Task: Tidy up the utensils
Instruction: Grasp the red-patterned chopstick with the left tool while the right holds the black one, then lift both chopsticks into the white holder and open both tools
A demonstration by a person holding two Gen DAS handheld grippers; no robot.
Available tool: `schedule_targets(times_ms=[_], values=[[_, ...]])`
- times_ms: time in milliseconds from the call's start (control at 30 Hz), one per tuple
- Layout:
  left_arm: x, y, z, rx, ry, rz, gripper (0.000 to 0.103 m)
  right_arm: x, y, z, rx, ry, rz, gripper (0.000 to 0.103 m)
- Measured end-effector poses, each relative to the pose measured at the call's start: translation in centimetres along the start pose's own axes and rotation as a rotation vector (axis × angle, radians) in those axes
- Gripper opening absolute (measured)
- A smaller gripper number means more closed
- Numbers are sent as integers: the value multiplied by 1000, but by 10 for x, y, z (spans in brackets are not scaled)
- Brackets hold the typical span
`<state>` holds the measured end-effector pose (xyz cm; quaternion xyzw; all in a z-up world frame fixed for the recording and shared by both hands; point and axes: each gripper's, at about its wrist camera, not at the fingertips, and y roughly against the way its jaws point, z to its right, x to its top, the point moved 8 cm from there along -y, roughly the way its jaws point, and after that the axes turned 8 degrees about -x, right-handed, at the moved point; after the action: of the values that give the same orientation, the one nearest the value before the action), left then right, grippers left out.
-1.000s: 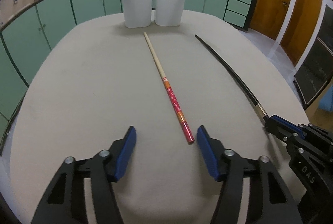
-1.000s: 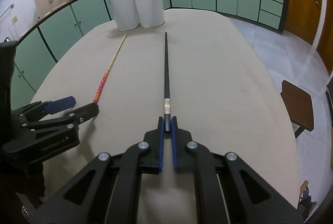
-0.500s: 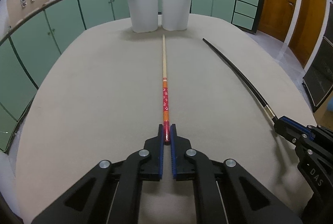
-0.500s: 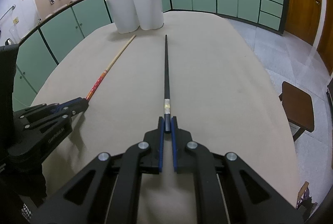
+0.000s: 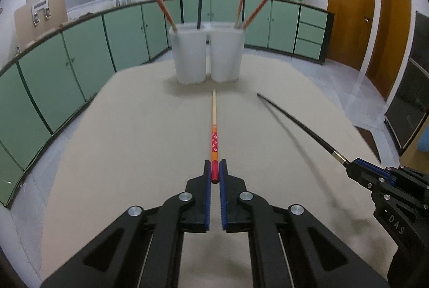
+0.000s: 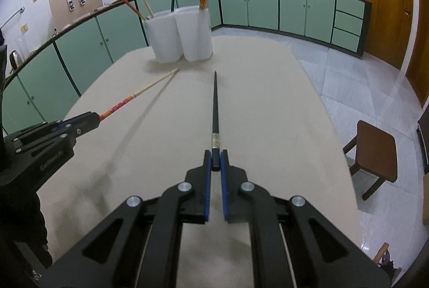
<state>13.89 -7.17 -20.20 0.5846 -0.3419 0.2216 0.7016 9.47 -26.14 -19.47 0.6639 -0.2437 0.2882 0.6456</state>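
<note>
The left hand-held gripper (image 5: 215, 171) is clamped on the red chopstick (image 5: 214, 132), the right hand-held gripper (image 6: 215, 160) on the black chopstick (image 6: 215, 105); both sticks point over the worktop (image 5: 128, 143) toward 2 white cups (image 5: 207, 52).

A long pale wooden chopstick with a red-and-orange patterned handle (image 5: 214, 124) is lifted off the beige table, handle end pinched, tip toward two white cylindrical holders (image 5: 207, 55) (already holding similar sticks). A slim black chopstick with a metal band (image 6: 215, 111) points likewise, raised too.
</note>
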Motion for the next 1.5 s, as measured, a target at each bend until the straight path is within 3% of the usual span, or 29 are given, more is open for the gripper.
schedule_targets(times_ms=[567,967,1500], values=[[83,44,-8,-34,-22,165,6,87,39,-3,16,50,115,6],[151,47,-13,-95,-77,218,6,169,42,-18,98,106,109,6],[179,46,-14,-151,-102,227,6,218,45,-27,159,146,80,6]])
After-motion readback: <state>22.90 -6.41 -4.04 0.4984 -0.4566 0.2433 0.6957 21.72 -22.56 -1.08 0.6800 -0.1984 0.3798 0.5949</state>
